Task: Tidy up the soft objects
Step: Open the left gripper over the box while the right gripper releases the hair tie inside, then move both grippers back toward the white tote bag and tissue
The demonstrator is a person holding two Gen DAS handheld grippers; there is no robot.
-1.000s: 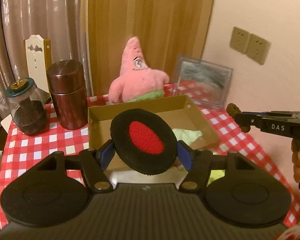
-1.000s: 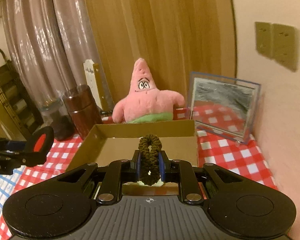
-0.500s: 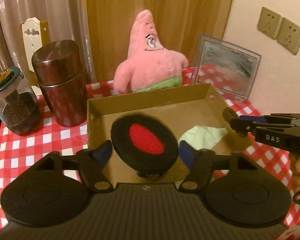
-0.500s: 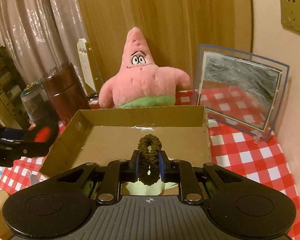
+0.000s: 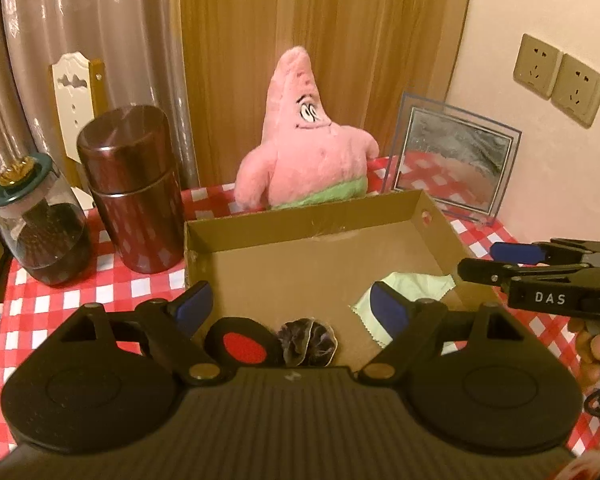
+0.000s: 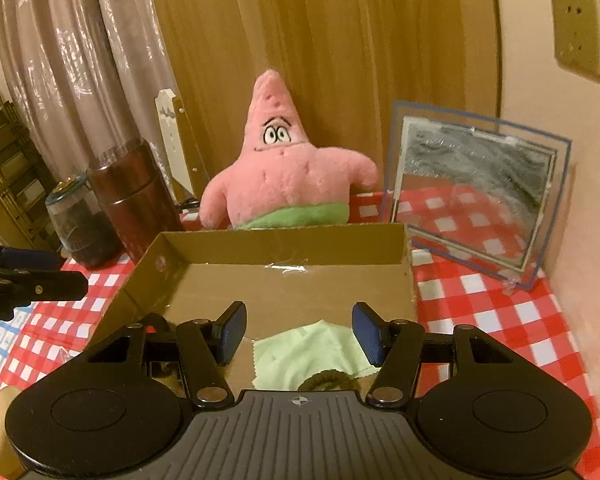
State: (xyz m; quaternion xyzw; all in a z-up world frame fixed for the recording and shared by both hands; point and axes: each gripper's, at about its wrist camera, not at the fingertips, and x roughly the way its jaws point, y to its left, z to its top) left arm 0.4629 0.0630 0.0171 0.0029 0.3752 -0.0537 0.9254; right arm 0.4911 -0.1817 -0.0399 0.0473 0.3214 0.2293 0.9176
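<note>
Both sets of jaws stood apart and empty: our left gripper (image 5: pixel 290 306) wide, our right gripper (image 6: pixel 298 334) having just been opening. We saw the black-and-red pad (image 5: pixel 242 344) and brown hair tie (image 6: pixel 328 380) lying in the cardboard box (image 5: pixel 300 226), the tie on a green cloth (image 6: pixel 308 354).

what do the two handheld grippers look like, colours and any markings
Both are black plastic: the left gripper and right gripper each have blue finger pads, a ribbed body, round side discs and brass-coloured pivot pins. From the side, the right one shows white "DAS" lettering.
</note>
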